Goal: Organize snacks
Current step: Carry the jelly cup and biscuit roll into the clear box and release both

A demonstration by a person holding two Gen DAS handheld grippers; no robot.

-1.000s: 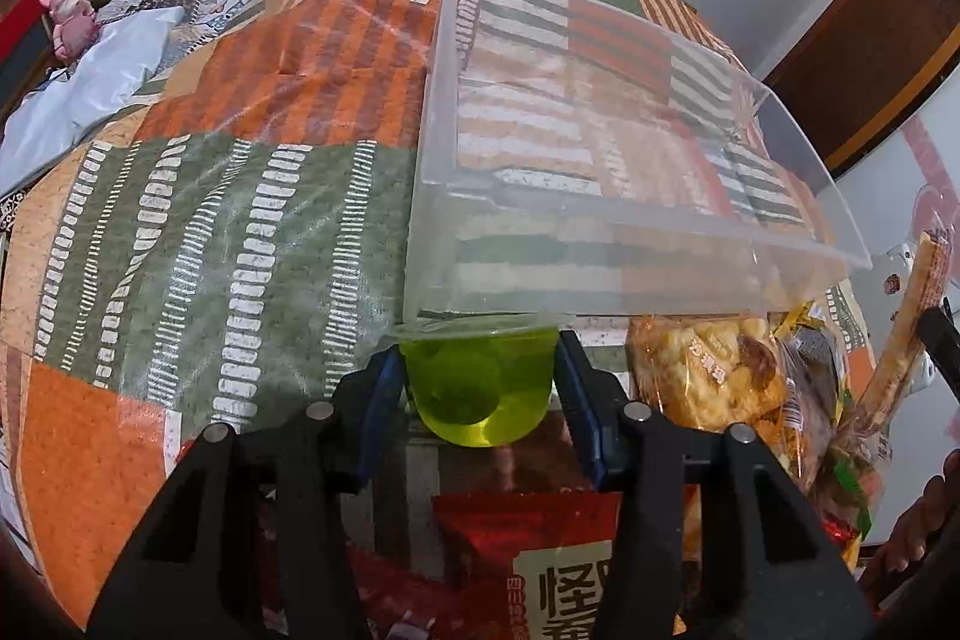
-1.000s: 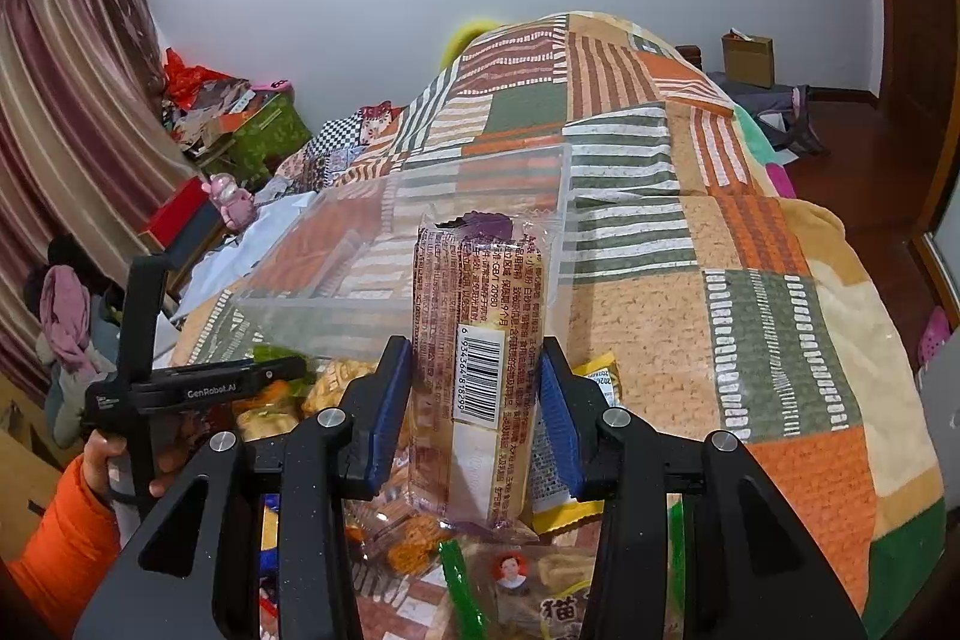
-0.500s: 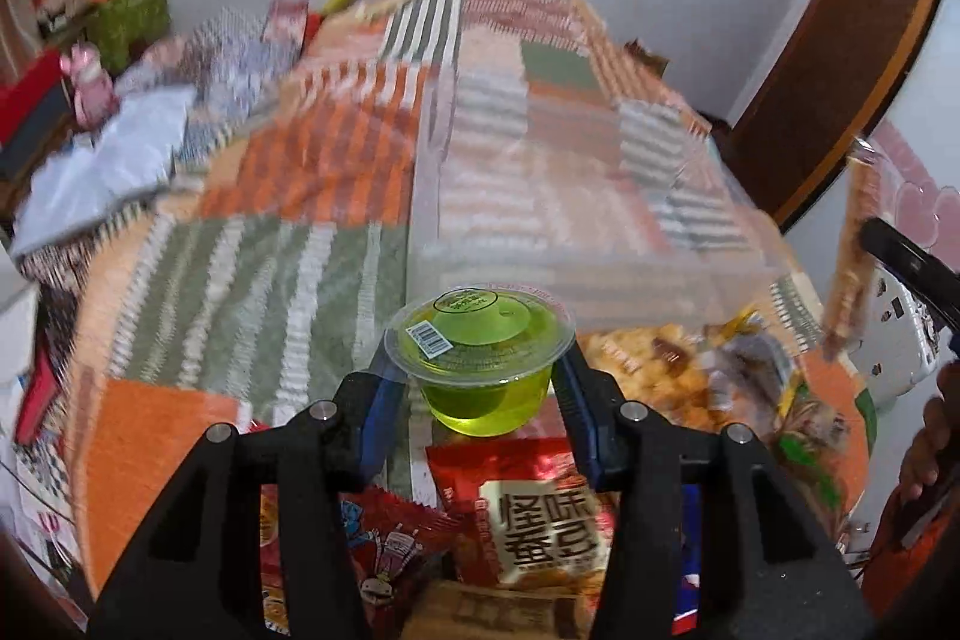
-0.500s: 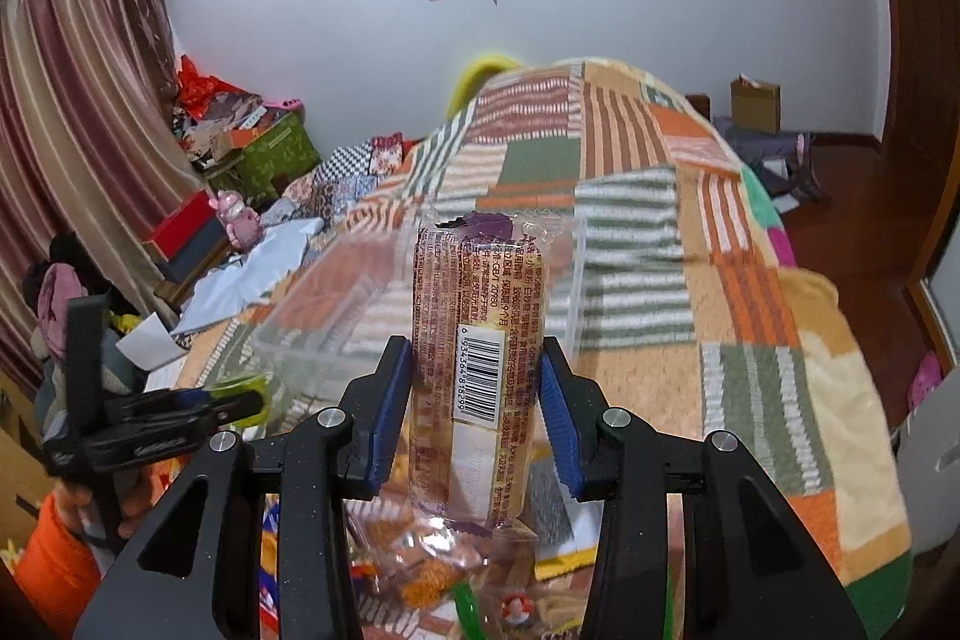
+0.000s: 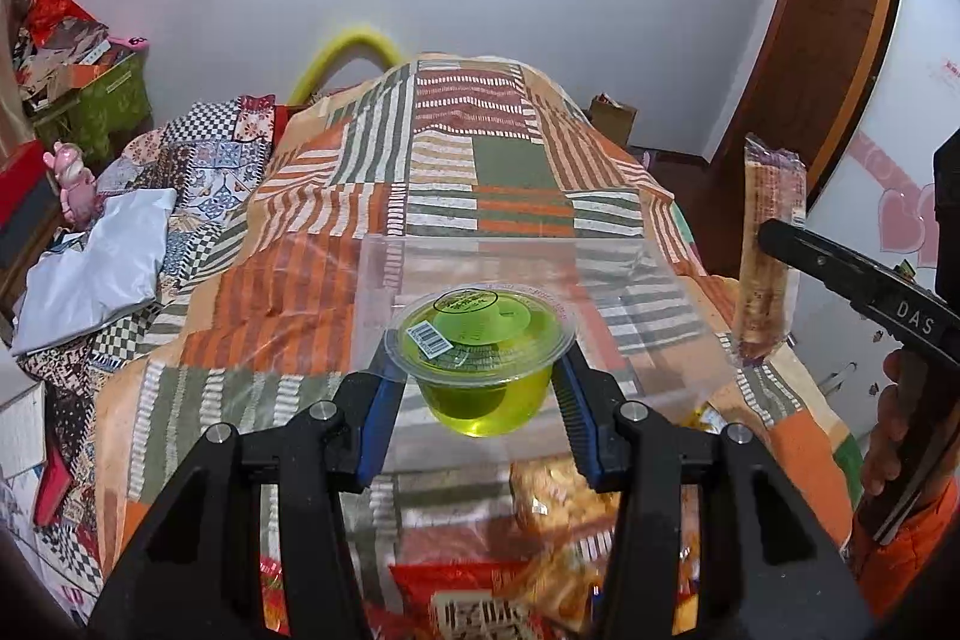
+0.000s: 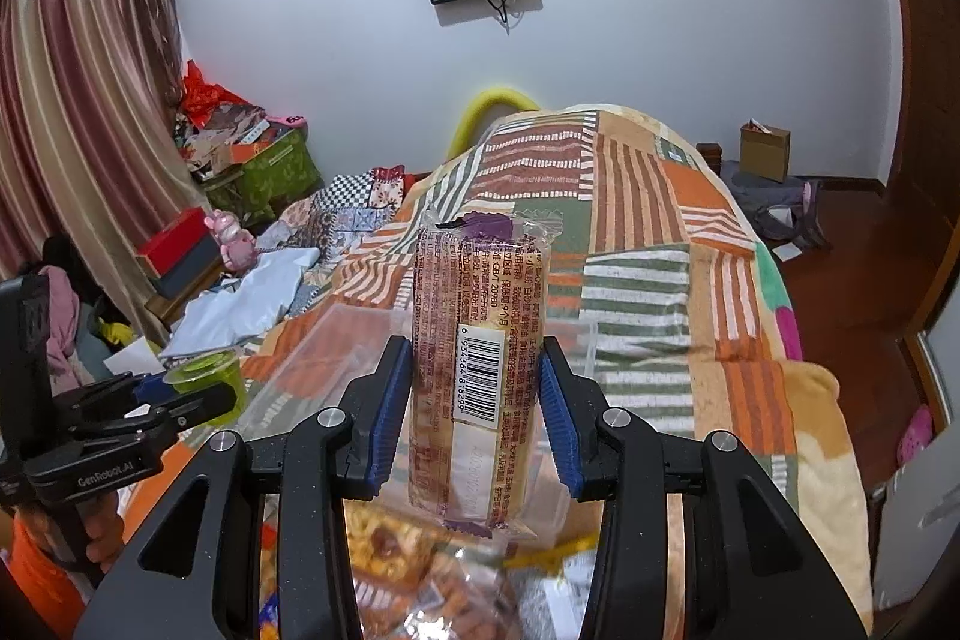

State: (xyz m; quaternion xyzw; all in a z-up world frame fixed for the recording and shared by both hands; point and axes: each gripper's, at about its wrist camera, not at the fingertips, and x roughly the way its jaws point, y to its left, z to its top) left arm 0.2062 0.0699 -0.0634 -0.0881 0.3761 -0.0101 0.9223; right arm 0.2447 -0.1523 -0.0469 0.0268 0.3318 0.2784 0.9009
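The left gripper [image 5: 480,388] clamps a green jelly cup [image 5: 480,358] below its rim; the right gripper [image 6: 477,400] pinches a long cake pack [image 6: 477,364] upright, its long axis along the fingers. The clear bin [image 5: 522,280] sits on the quilt [image 5: 270,316] just beyond and below both, with the cup nearer its near wall.
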